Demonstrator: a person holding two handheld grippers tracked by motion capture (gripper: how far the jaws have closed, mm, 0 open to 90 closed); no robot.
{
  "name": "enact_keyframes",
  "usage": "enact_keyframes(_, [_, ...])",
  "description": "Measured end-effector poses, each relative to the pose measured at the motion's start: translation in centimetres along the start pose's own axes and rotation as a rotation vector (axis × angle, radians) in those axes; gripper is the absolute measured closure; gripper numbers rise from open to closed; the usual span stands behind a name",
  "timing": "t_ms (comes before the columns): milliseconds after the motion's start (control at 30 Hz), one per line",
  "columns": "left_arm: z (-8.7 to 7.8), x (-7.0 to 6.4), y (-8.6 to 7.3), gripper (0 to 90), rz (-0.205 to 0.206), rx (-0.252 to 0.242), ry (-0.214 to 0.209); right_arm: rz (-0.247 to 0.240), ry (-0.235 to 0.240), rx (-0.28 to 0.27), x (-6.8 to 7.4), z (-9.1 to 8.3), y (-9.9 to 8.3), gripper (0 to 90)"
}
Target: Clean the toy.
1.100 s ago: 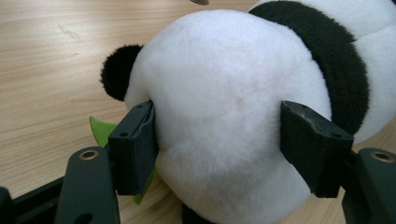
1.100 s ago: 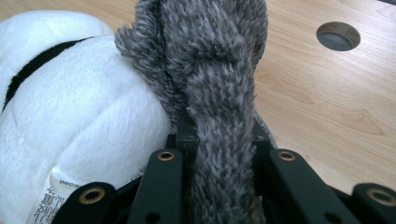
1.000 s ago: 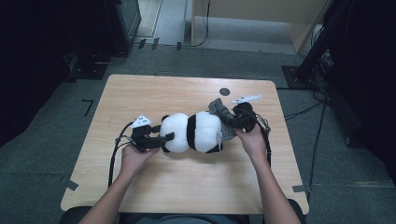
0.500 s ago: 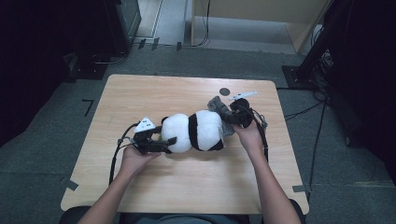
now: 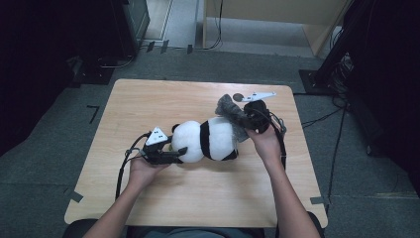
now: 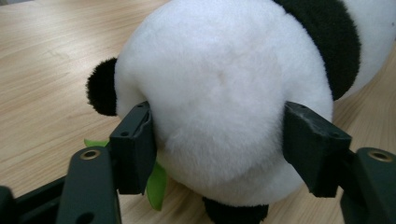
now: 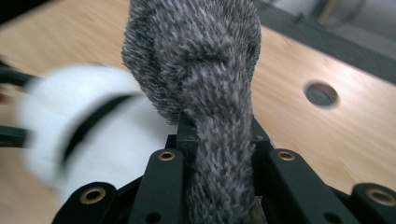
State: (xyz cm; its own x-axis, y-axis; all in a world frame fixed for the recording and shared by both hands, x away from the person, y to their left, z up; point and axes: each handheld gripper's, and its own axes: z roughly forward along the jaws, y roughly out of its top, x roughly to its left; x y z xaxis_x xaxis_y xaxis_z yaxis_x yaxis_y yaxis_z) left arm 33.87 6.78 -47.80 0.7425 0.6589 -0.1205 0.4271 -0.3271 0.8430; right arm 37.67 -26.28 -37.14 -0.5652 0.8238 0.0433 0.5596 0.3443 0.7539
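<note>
Fingers [image 6: 135, 144] of the left gripper [image 5: 168, 154] clamp the plush panda's [image 5: 210, 140] squashy head mid-table; right gripper [image 7: 219, 140] pinches a limp grey fuzzy cloth [image 7: 205, 70]; both light, soft, best grabbed deep

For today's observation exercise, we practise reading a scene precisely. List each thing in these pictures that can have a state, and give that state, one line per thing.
Panda plush: lying on its side on the table, head clasped on both sides.
Grey furry cloth: bunched, one end pinched, lifted beside the panda.
Left gripper: jaws pressed against the panda's head.
Right gripper: shut on the grey cloth.
Table: bearing the panda; round hole near its far edge.
</note>
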Motion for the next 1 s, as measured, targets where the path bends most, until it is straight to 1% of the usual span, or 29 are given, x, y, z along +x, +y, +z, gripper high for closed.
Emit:
enact_keyframes(33, [0.0,0.0,0.0,33.0,-0.013,-0.005,-0.003,-0.013,0.021,-0.016,0.6,-0.4,0.4,75.4])
enact_keyframes(67, [0.0,0.0,0.0,33.4,-0.013,-0.004,-0.004,-0.023,0.038,-0.025,1.3,-0.7,0.8,75.4])
enact_keyframes(133, [0.0,0.0,0.0,34.0,-0.014,-0.003,-0.005,-0.057,0.071,-0.031,3.1,-0.8,1.4,75.3])
enact_keyframes(167, [-0.1,0.0,0.0,34.2,-0.014,-0.002,-0.004,-0.068,0.082,-0.029,3.7,-0.7,1.6,75.3])
enact_keyframes(200, [-0.1,0.0,0.0,34.4,-0.014,-0.002,-0.004,-0.09,0.095,-0.023,4.7,-0.3,1.7,75.3])
enact_keyframes(233, [-0.1,0.0,0.0,34.5,-0.014,-0.002,-0.005,-0.105,0.104,-0.017,5.3,-0.1,1.8,75.3])
enact_keyframes(333, [-0.1,0.0,0.0,34.6,-0.018,-0.004,-0.005,-0.137,0.145,0.0,7.7,1.3,1.7,75.3])
enact_keyframes(367, [-0.1,0.0,0.0,34.7,-0.018,-0.004,-0.003,-0.147,0.158,0.003,8.2,1.7,1.7,75.3])
enact_keyframes(500, [-0.1,0.1,0.0,35.4,-0.017,-0.003,-0.003,-0.164,0.209,0.027,10.7,3.7,1.4,75.3])
enact_keyframes(567, [-0.1,0.1,0.1,35.7,-0.022,-0.003,-0.004,-0.162,0.228,0.039,11.5,4.6,1.1,75.4])
enact_keyframes(667, [-0.1,0.1,0.1,36.5,-0.04,-0.008,-0.004,-0.155,0.247,0.061,12.4,6.0,0.5,75.3])
enact_keyframes(733, [-0.1,0.1,0.1,37.1,-0.038,-0.003,0.0,-0.159,0.25,0.071,12.6,6.8,-0.1,75.4])
enact_keyframes(767, [-0.1,0.1,0.1,37.2,-0.039,-0.002,0.001,-0.164,0.25,0.065,12.6,6.9,-0.3,75.4])
enact_keyframes(833, [-0.1,0.1,0.1,37.6,-0.039,-0.002,0.002,-0.157,0.264,0.05,12.2,7.0,-0.6,75.4])
enact_keyframes(933, [0.0,-0.1,0.2,38.3,-0.038,0.001,0.011,-0.177,0.25,0.056,11.9,6.5,-0.8,75.3])
enact_keyframes(1000, [0.0,-0.1,0.2,39.0,-0.042,0.0,0.012,-0.19,0.23,0.069,11.7,6.1,-0.9,75.2])
